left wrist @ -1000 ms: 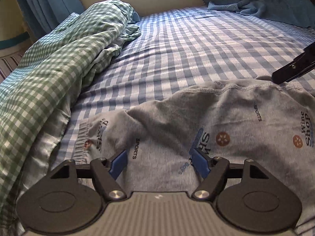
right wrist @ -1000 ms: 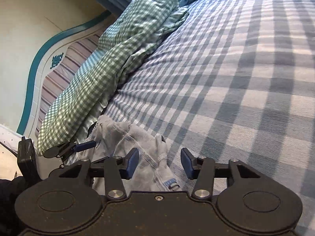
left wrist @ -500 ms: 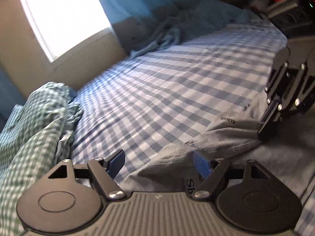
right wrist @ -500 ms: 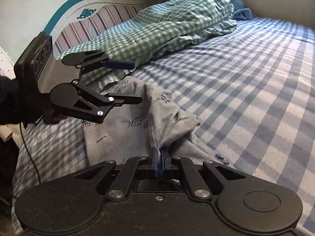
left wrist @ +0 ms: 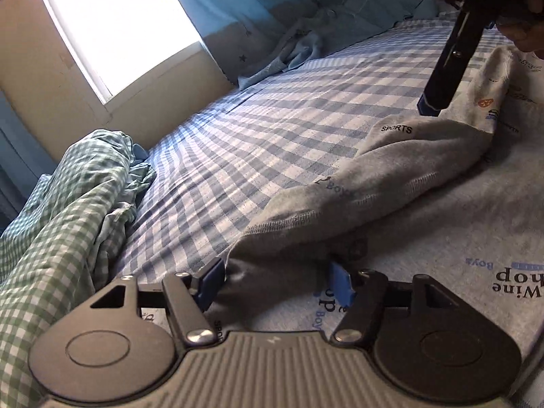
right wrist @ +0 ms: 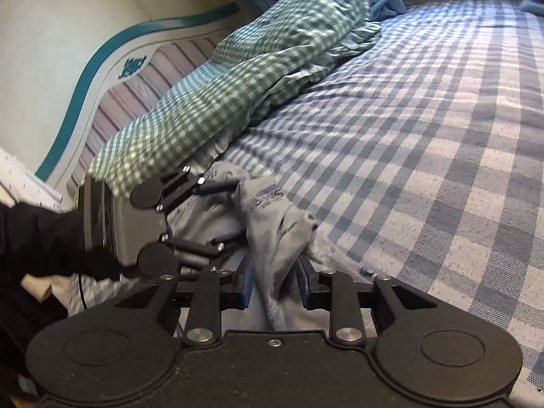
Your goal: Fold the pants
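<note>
Basically one pair of grey pants (left wrist: 401,183) lies on the blue-and-white checked bed sheet (left wrist: 272,129), partly folded over itself, a raised fold running across the top layer. No containers anywhere, nothing holding anything. Count: two grippers, one pants, one green-and-white checked blanket (right wrist: 244,78) bunched along the sheet's edge, one crumpled light blue cloth (left wrist: 306,44) at the far end under the window (left wrist: 115,23). Also one headboard (right wrist: 102,78) with purple stripes and a teal border.

Left gripper (left wrist: 275,280): jaws fairly wide and have just been closing in, a fold of the pants sits between the blue pads, left pad touching the cloth edge, right pad just beside it, not pinched. Right gripper (right wrist: 275,284): jaws narrow but have just been opening, a bunched ridge of pants stands up between the pads; can't say for sure the pads still press it, looks loose. In the right wrist view the left gripper (right wrist: 221,210) is close by on the same garment, held by a black-gloved hand (right wrist: 44,238).

Writing on the pants: "SPORTS", "Boys", "Wine", "hop" (upside down, cut off). Other prints too small to read.
</note>
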{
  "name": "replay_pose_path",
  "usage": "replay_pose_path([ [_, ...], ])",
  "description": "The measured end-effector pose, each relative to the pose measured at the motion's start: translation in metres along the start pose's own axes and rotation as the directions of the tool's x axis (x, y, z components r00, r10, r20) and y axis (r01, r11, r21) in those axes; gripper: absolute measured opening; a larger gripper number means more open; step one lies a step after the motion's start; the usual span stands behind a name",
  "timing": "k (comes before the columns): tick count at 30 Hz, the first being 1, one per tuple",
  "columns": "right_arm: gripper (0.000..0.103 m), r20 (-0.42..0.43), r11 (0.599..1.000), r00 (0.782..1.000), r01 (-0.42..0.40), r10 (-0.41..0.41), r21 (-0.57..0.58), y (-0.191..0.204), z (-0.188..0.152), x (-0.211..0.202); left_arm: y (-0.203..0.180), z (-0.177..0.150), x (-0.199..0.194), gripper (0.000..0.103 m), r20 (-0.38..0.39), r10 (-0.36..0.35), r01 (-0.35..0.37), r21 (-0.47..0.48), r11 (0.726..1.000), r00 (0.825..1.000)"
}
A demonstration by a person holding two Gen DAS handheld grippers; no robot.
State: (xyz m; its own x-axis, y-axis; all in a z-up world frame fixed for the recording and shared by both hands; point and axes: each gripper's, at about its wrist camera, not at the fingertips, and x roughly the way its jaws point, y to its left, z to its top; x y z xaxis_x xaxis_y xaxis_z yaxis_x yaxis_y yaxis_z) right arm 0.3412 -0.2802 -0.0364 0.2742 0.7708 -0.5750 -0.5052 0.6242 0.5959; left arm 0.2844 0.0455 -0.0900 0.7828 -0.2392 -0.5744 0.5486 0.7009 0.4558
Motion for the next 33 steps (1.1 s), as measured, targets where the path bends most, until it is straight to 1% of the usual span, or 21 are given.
replay_pose_path([
  [2,0.033,-0.029,0.996,0.999,-0.018,0.021,0.093,-0.015,0.008,0.008,0.0,0.001,-0.001,0.069,-0.001,0.007,-0.007,-0.015,1.0,1.0],
  [5,0.032,-0.076,0.958,0.988,-0.106,0.131,0.267,-0.035,0.011,0.031,0.001,0.001,-0.002,0.071,-0.003,0.014,-0.014,-0.026,1.0,1.0],
  [7,0.032,-0.065,0.932,0.98,-0.156,0.187,0.326,-0.04,0.013,0.039,0.004,0.0,-0.004,0.075,-0.013,0.024,-0.024,-0.041,0.999,1.0],
  [9,0.032,-0.03,0.914,0.978,-0.183,0.208,0.363,-0.042,0.019,0.043,0.008,-0.004,-0.008,0.077,-0.032,0.029,-0.031,-0.084,0.996,0.999],
  [11,0.04,0.01,0.868,0.974,-0.205,0.225,0.453,-0.051,0.024,0.052,0.01,-0.007,-0.014,0.077,-0.051,0.031,-0.038,-0.126,0.991,0.998],
  [13,0.042,0.035,0.803,0.973,-0.21,0.23,0.559,-0.063,0.025,0.063,0.011,-0.011,-0.02,0.077,-0.067,0.038,-0.047,-0.143,0.989,0.997],
  [15,0.033,0.065,0.758,0.975,-0.206,0.212,0.618,-0.071,0.026,0.067,0.012,-0.014,-0.025,0.077,-0.088,0.035,-0.05,-0.174,0.983,0.995],
  [16,0.007,0.091,0.745,0.977,-0.206,0.193,0.634,-0.073,0.026,0.064,0.014,-0.016,-0.027,0.076,-0.096,0.031,-0.049,-0.19,0.981,0.995],
  [18,0.004,0.165,0.731,0.977,-0.213,0.138,0.648,-0.076,0.03,0.053,0.018,-0.021,-0.032,0.076,-0.114,0.023,-0.048,-0.227,0.973,0.993],
  [19,0.003,0.193,0.738,0.974,-0.216,0.117,0.64,-0.076,0.033,0.047,0.02,-0.023,-0.033,0.076,-0.12,0.017,-0.047,-0.244,0.969,0.993],
  [22,0.003,0.223,0.794,0.971,-0.203,0.088,0.573,-0.07,0.046,0.037,0.027,-0.031,-0.037,0.077,-0.135,-0.004,-0.037,-0.304,0.952,0.991],
  [23,0.003,0.208,0.812,0.975,-0.182,0.077,0.555,-0.072,0.048,0.04,0.029,-0.033,-0.037,0.077,-0.133,-0.007,-0.036,-0.317,0.948,0.991],
  [24,0.003,0.171,0.83,0.985,-0.127,0.038,0.543,-0.078,0.047,0.047,0.03,-0.033,-0.037,0.078,-0.137,-0.007,-0.038,-0.323,0.946,0.991],
  [26,0.002,0.095,0.818,0.995,-0.062,0.009,0.572,-0.1,0.041,0.061,0.031,-0.029,-0.038,0.079,-0.148,-0.003,-0.043,-0.302,0.952,0.989],
  [27,0.002,0.089,0.796,0.995,-0.08,0.033,0.6,-0.11,0.037,0.064,0.031,-0.027,-0.04,0.079,-0.155,0.008,-0.051,-0.276,0.96,0.988],
  [28,0.003,0.085,0.8,0.995,-0.088,0.047,0.593,-0.11,0.039,0.063,0.031,-0.023,-0.042,0.08,-0.162,0.02,-0.061,-0.247,0.967,0.987],
  [29,0.005,0.071,0.831,0.996,-0.085,0.055,0.55,-0.104,0.044,0.062,0.031,-0.018,-0.044,0.08,-0.168,0.034,-0.073,-0.229,0.971,0.985],
  [30,0.01,0.064,0.861,0.996,-0.087,0.063,0.502,-0.098,0.049,0.057,0.033,-0.013,-0.047,0.08,-0.16,0.046,-0.082,-0.229,0.97,0.986],
  [31,0.026,0.062,0.887,0.996,-0.083,0.061,0.454,-0.092,0.054,0.05,0.035,-0.009,-0.051,0.081,-0.147,0.057,-0.091,-0.235,0.968,0.987],
  [32,0.047,0.061,0.909,0.997,-0.074,0.054,0.41,-0.087,0.059,0.042,0.039,-0.004,-0.052,0.083,-0.142,0.076,-0.11,-0.25,0.962,0.987],
  [33,0.052,0.057,0.925,0.997,-0.063,0.045,0.375,-0.084,0.062,0.034,0.042,-0.001,-0.052,0.084,-0.15,0.09,-0.129,-0.276,0.952,0.985],
])
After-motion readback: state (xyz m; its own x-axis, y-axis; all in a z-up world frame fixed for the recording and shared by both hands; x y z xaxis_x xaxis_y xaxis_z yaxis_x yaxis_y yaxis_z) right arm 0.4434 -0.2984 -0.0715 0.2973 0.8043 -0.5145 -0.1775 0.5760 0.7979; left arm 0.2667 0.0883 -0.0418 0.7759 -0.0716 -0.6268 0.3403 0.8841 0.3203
